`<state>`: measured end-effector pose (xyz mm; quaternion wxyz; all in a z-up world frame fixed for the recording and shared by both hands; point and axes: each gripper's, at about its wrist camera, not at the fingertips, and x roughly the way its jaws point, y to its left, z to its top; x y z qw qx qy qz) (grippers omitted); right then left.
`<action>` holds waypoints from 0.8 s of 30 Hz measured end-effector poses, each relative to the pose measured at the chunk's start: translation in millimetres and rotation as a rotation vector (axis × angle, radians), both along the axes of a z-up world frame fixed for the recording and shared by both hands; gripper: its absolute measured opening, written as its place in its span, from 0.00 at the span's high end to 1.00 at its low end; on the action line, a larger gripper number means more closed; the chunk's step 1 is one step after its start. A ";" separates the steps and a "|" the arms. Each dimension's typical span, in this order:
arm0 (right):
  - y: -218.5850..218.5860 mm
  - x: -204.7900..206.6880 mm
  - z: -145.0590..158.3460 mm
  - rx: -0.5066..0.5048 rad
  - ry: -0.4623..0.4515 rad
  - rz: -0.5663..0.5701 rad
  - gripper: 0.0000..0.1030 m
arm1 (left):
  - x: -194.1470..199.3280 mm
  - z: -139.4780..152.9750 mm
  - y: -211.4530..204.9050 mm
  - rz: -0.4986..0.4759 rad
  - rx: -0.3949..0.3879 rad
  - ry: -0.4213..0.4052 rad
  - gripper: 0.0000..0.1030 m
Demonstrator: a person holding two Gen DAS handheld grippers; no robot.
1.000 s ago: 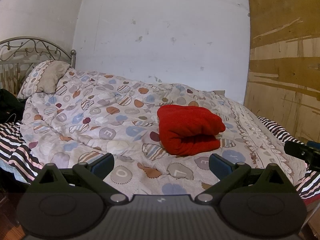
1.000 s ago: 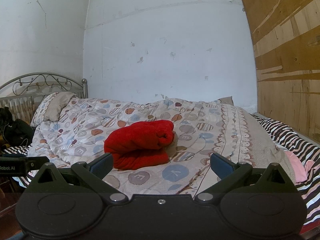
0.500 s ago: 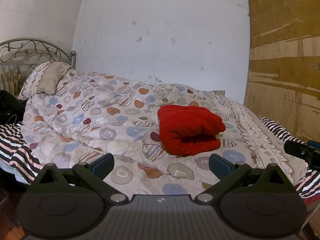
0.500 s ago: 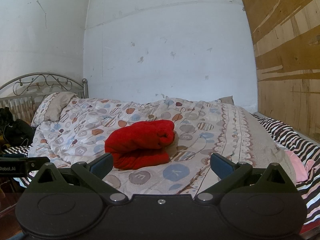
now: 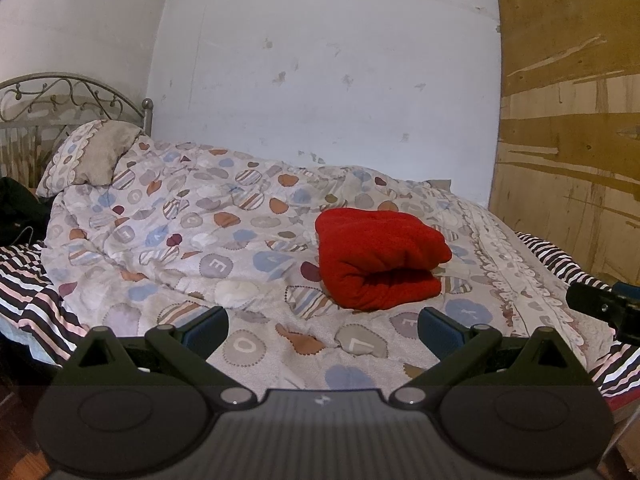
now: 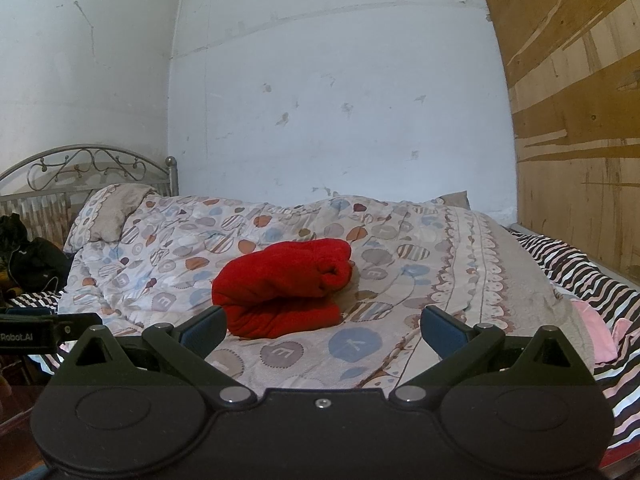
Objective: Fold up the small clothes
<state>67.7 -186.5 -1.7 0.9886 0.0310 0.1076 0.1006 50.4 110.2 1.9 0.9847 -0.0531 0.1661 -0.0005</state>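
Note:
A red fleece garment (image 5: 378,258) lies folded into a thick bundle on the patterned quilt (image 5: 208,248), a little beyond both grippers. My left gripper (image 5: 322,330) is held open at the near edge of the bed, with nothing between its fingers. In the right wrist view the same red garment (image 6: 282,286) sits ahead and slightly left. My right gripper (image 6: 322,328) is open too and holds nothing. The tip of the right gripper (image 5: 604,306) shows at the right edge of the left wrist view. The left gripper (image 6: 28,330) shows at the left edge of the right wrist view.
A pillow (image 5: 94,154) leans on the metal headboard (image 5: 52,96) at the left. Dark bags (image 6: 36,262) sit beside it. A striped sheet (image 6: 572,264) and a pink cloth (image 6: 596,330) lie at the right. A plywood board (image 5: 568,120) stands along the right side.
Both grippers stay open and nearly still. The red garment has not moved; the views shift only very slightly.

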 end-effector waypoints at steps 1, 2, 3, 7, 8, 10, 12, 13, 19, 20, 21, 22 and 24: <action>0.0 0.2 0.0 0.000 0.001 0.000 0.00 | -0.1 0.4 0.4 0.003 0.002 0.001 0.00; 0.7 -0.4 0.2 0.001 0.002 0.000 0.00 | -0.3 0.9 0.2 0.011 0.010 0.001 0.00; 0.7 -0.4 0.3 0.001 0.001 0.000 0.00 | -0.2 1.3 -0.6 0.027 0.025 0.003 0.00; 1.1 -0.1 0.4 -0.001 0.001 0.000 0.00 | 2.2 0.9 -8.8 0.116 0.120 0.013 0.00; 1.1 -0.7 0.0 -0.001 0.000 0.001 0.00 | 3.6 0.9 -10.6 0.124 0.136 0.016 0.00; 1.1 -0.7 -0.8 -0.002 0.001 0.003 0.00 | 5.5 0.8 -11.0 0.134 0.147 0.029 0.00; 2.6 -1.7 -1.7 -0.004 0.002 0.005 0.00 | 6.9 1.1 -9.2 0.137 0.137 0.034 0.00; 3.0 -2.2 -1.9 -0.005 0.002 0.005 0.00 | 7.6 1.2 -9.0 0.135 0.133 0.034 0.00; 4.5 -2.1 -1.3 -0.005 0.002 0.005 0.00 | 7.7 1.6 -7.5 0.127 0.124 0.031 0.00; 4.6 -2.0 -1.2 -0.005 0.003 0.005 0.00 | 7.8 1.4 -8.1 0.125 0.123 0.032 0.00; 4.8 -2.5 -1.5 -0.006 0.003 0.006 0.00 | 8.2 1.2 -8.0 0.124 0.119 0.034 0.00; 4.8 -2.3 -1.3 -0.005 0.003 0.005 0.00 | 8.0 0.9 -8.1 0.122 0.116 0.036 0.00; 4.9 -2.0 -1.2 -0.005 0.003 0.006 0.00 | 6.1 -0.3 -9.3 0.116 0.113 0.035 0.00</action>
